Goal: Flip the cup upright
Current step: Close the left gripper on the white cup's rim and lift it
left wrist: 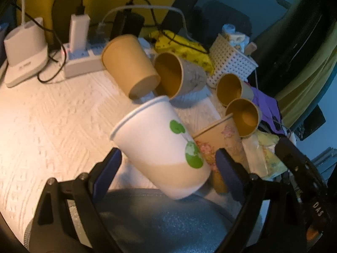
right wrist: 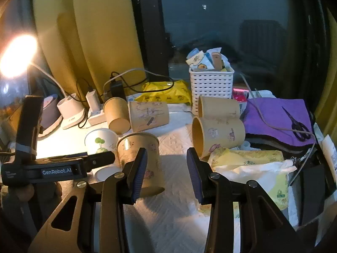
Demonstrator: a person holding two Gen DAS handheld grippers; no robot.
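A white paper cup with green leaf prints [left wrist: 162, 145] stands between the blue pads of my left gripper [left wrist: 168, 164], tilted, mouth up; the jaws stand wide and do not clearly touch it. It also shows in the right wrist view [right wrist: 102, 140], with the left gripper's body [right wrist: 59, 168] in front of it. A tan flowered cup [right wrist: 140, 154] stands upright beside it. My right gripper [right wrist: 166, 168] is open and empty above the white cloth. Several tan cups lie on their sides: two behind [left wrist: 130, 67] [left wrist: 179, 76] and two at the right [right wrist: 219, 136] [right wrist: 219, 107].
A white slotted basket [right wrist: 211, 88] of packets stands at the back. A power strip with chargers [left wrist: 82, 61] and a white lamp base [left wrist: 23, 50] sit at the back left. Purple cloth with scissors [right wrist: 297, 124], tissue packs [right wrist: 248, 164] and a yellow packet [right wrist: 166, 93] crowd the right.
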